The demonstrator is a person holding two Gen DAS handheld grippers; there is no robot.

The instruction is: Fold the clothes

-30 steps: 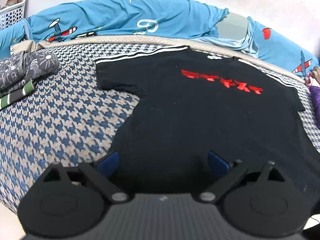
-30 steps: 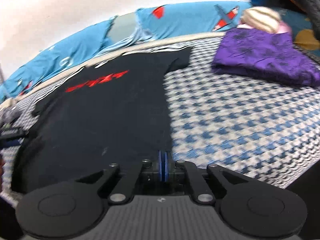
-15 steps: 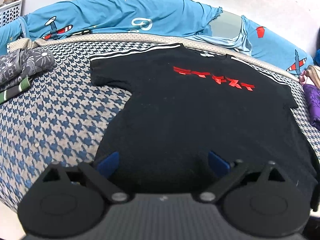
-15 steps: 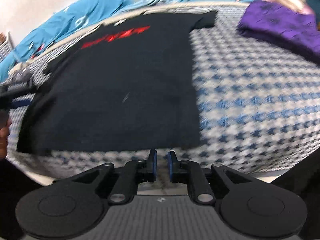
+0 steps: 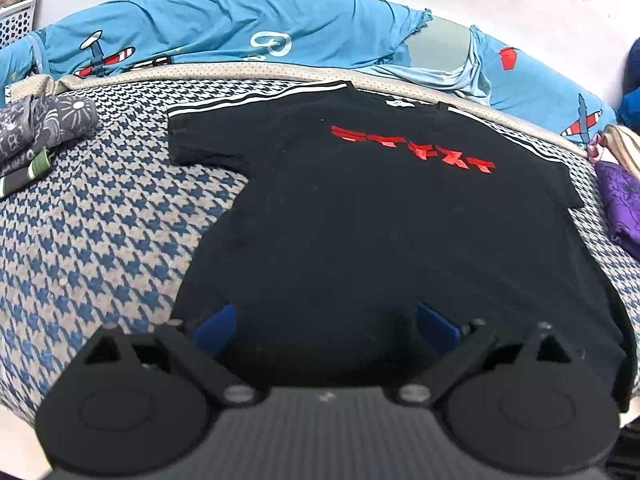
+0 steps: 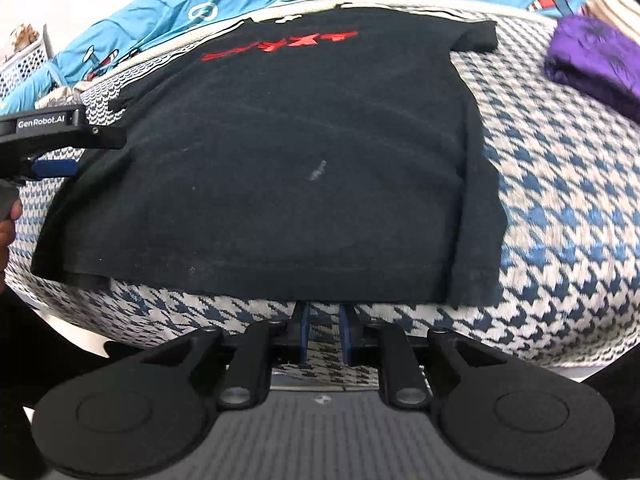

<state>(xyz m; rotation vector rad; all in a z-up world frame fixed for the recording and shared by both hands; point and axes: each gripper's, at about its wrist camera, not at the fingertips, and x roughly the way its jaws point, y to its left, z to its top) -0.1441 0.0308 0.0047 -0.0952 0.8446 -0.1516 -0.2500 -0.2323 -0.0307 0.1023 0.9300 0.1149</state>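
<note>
Fingers (image 5: 214,322) apart | T-shirt (image 5: 380,220) hem hidden behind left gripper (image 5: 326,320)

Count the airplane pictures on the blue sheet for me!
4 in the left wrist view: one airplane at the far left, a partial one beside it at the blue sheet's bottom edge, one at the far right, and one red scrap. Folds may hide more.

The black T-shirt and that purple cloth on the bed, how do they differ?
The black T-shirt lies spread flat with sleeves out; the purple cloth sits bunched in a compact bundle. The T-shirt is plain black with red lettering and white shoulder stripes; the purple cloth carries a faint dark pattern. The T-shirt covers far more bed. Both rest on the houndstooth cover, untouched by either gripper.
</note>
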